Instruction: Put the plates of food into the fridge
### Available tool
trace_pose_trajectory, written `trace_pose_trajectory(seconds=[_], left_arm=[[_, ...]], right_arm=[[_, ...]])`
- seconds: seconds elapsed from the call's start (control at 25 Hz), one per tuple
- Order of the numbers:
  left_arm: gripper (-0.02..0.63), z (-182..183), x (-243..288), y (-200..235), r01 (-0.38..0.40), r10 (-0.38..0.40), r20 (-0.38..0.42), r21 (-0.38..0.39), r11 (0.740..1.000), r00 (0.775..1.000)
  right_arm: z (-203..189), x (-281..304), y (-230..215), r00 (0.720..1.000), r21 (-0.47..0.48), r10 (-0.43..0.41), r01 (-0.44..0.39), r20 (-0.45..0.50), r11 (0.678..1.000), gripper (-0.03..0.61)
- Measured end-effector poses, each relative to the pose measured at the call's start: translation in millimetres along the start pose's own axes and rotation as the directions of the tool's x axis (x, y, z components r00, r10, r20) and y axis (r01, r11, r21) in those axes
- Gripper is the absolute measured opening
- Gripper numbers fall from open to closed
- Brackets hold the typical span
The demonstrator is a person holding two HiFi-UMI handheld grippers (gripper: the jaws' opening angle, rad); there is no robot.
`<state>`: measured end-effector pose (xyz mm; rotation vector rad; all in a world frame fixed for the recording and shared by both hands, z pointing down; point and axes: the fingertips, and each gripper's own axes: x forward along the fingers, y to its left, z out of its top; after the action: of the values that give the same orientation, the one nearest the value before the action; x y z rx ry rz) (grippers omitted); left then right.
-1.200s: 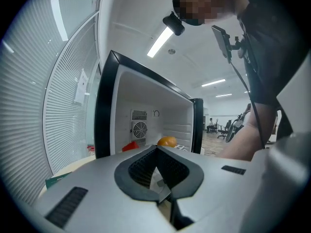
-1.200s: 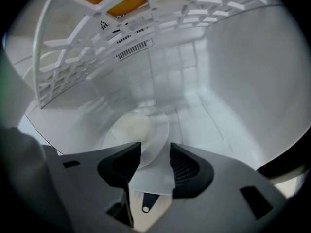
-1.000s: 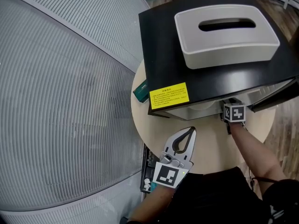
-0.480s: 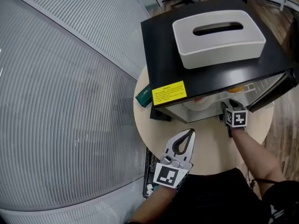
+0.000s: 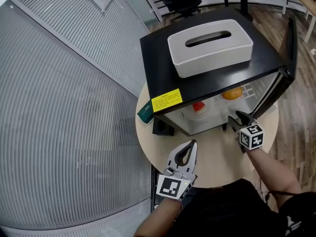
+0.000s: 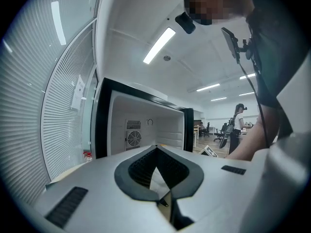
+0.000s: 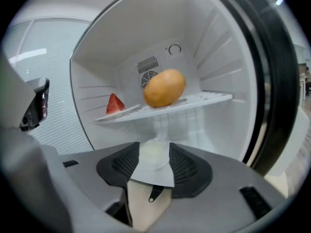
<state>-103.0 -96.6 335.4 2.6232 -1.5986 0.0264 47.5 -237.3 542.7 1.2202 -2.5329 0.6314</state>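
Observation:
The black mini fridge (image 5: 207,78) stands on a round table (image 5: 217,157) with its door (image 5: 289,48) swung open to the right. On its wire shelf (image 7: 204,100) lie an orange fruit (image 7: 164,88) (image 5: 232,93) and a red wedge (image 7: 115,104) (image 5: 198,107) on a white plate (image 7: 124,111). My right gripper (image 5: 236,118) (image 7: 154,147) hovers just outside the fridge mouth, tilted down, open with nothing between its pads. Lower left on the table, my left gripper (image 5: 191,143) (image 6: 156,147) points level at the fridge, fingertips together and empty.
A white tissue box (image 5: 210,46) sits on the fridge top. A green box (image 5: 144,113) lies at the fridge's left corner. A ribbed glass wall (image 5: 64,112) runs along the left. Office chairs and a person (image 6: 239,125) are far behind.
My right gripper has drawn back and up from the fridge opening. The head view has lifted, showing more of the interior and the open door. The left gripper has barely shifted.

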Motion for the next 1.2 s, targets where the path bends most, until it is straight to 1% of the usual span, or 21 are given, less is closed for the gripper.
trace_pose_trajectory(seconds=[0.08, 0.16, 0.4, 0.6, 0.8, 0.96, 1.2], left_arm=[[0.003, -2, -2, -7, 0.013, -0.013, -0.014, 0.004, 1.000, 1.000], [0.003, -2, -5, -13, 0.021, -0.021, -0.019, 0.007, 1.000, 1.000], [0.003, 2, -19, -21, 0.023, -0.023, 0.011, 0.000, 1.000, 1.000], [0.003, 3, -33, -21, 0.008, -0.008, 0.014, 0.014, 1.000, 1.000], [0.003, 4, -48, -20, -0.010, 0.010, 0.031, 0.014, 1.000, 0.999], [0.003, 10, -58, -18, -0.039, 0.038, 0.042, 0.022, 0.999, 0.998], [0.003, 11, -65, -15, -0.050, 0.048, 0.036, 0.039, 0.998, 0.998]], right_arm=[[6, -17, -1, 0.999, 0.011, -0.015, 0.015, 0.034, 1.000, 0.196], [12, -33, 3, 0.998, -0.004, -0.025, 0.025, 0.065, 1.000, 0.196], [30, -82, 17, 0.988, -0.054, -0.034, 0.043, 0.153, 0.998, 0.196], [39, -121, 26, 0.978, -0.062, -0.039, 0.053, 0.203, 0.997, 0.196], [49, -162, 35, 0.965, -0.124, -0.057, 0.091, 0.257, 0.988, 0.195], [60, -184, 43, 0.954, -0.160, -0.054, 0.105, 0.293, 0.982, 0.172], [69, -210, 54, 0.941, -0.166, -0.047, 0.108, 0.334, 0.980, 0.110]])
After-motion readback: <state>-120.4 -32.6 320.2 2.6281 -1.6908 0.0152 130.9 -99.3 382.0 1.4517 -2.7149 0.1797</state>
